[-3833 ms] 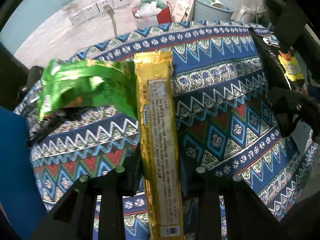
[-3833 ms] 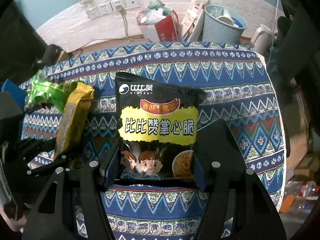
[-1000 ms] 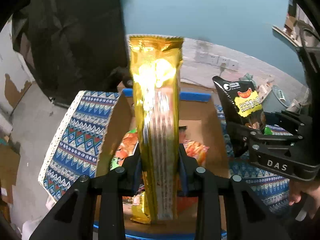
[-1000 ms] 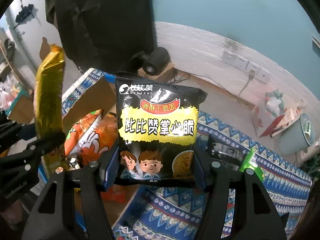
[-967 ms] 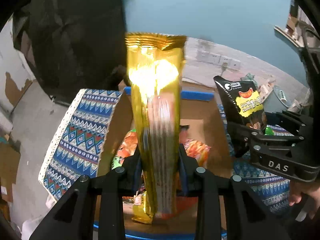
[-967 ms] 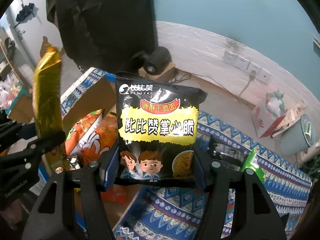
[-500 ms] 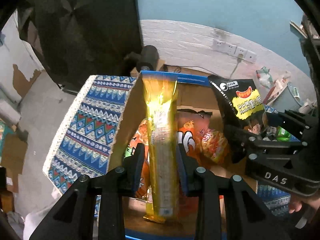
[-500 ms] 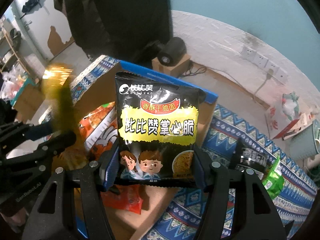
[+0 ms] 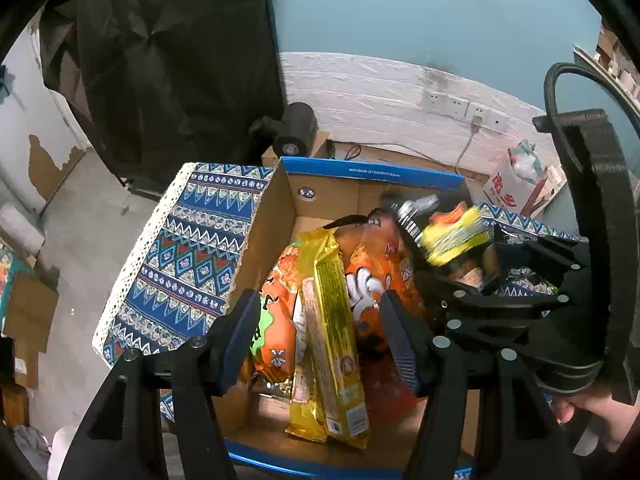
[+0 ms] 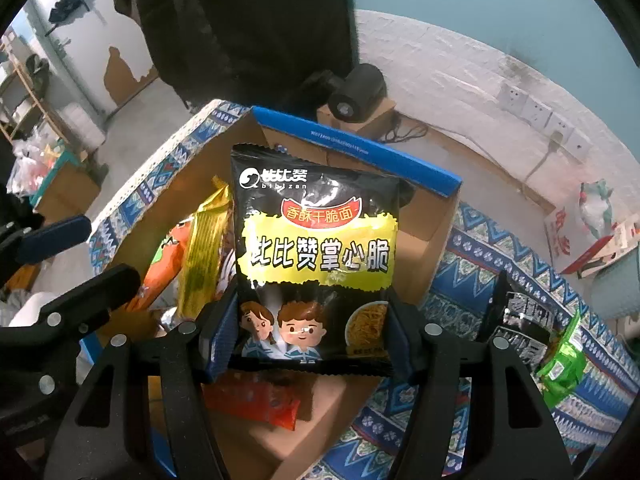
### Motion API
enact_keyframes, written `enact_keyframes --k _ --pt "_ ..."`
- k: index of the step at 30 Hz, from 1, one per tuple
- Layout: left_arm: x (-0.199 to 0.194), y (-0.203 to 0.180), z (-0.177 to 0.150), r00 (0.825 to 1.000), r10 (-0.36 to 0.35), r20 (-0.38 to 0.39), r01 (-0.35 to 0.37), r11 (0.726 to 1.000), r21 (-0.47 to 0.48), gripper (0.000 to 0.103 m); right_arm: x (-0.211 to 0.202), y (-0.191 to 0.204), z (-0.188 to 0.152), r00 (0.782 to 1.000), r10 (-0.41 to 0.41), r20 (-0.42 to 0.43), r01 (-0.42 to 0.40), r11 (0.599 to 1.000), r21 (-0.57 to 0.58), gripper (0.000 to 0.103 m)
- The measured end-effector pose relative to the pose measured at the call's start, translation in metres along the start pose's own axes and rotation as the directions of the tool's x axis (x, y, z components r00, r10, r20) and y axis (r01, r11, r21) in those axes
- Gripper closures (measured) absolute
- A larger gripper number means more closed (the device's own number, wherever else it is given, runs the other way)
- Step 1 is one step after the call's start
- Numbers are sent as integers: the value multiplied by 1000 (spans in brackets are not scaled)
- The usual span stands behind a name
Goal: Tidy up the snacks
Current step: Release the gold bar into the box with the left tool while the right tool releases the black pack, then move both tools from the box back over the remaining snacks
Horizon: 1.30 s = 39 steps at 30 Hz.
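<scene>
The left gripper (image 9: 320,332) is seen with its jaws spread apart; they have just been opening, and the gold packet (image 9: 332,336) lies free between them, touched by neither pad. The gold packet rests on the orange snack bags (image 9: 372,280) inside the cardboard box (image 9: 368,172). It is judged to be light, long and slippery in its foil; a hold across the middle is advised. To the right, the black noodle packet (image 10: 316,264) is held upright over the box, clamped at its lower sides by the right gripper (image 10: 308,344). This packet is judged light, crinkly and brittle inside, so gentle pressure at the sealed edges is recommended. A green packet (image 10: 560,360) lies on the patterned cloth (image 10: 500,256).
</scene>
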<state>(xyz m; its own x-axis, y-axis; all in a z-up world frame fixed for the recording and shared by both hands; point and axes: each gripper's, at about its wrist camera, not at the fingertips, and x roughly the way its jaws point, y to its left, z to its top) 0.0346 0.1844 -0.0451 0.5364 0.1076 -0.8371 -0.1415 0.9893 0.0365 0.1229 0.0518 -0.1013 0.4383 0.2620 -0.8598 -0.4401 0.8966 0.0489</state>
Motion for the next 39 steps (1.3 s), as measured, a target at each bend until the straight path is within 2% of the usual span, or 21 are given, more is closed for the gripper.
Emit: enact_keyframes --k 4,10,18,23,29,32,39 --pt "0 -3 0 1000 -15 -7 15 1000 -4 39 -3 -1 -3 1000 -4 5 4 1000 -5 29" --pt "0 -13 0 1000 -21 -4 21 1000 16 36 -18 -11 -6 1000 -16 26 16 1000 4 27" --pt "0 -33 2 999 -37 -6 37 998 51 33 -40 -42 -18 997 -73 30 72 997 30 27" --pt "3 -57 3 995 -89 -36 92 993 75 32 -53 -67 -29 994 -109 26 107 993 53 27" --pt "5 -92 6 991 -118 -57 124 985 122 32 -67 -102 -44 987 -162 -5 162 985 59 27" --pt "6 -113 7 990 -126 -63 135 977 167 27 -75 -123 -52 982 -188 -21 189 980 61 27" --pt "12 -152 11 989 -121 -80 137 963 234 25 -80 -169 -69 967 -241 -76 247 967 70 27"
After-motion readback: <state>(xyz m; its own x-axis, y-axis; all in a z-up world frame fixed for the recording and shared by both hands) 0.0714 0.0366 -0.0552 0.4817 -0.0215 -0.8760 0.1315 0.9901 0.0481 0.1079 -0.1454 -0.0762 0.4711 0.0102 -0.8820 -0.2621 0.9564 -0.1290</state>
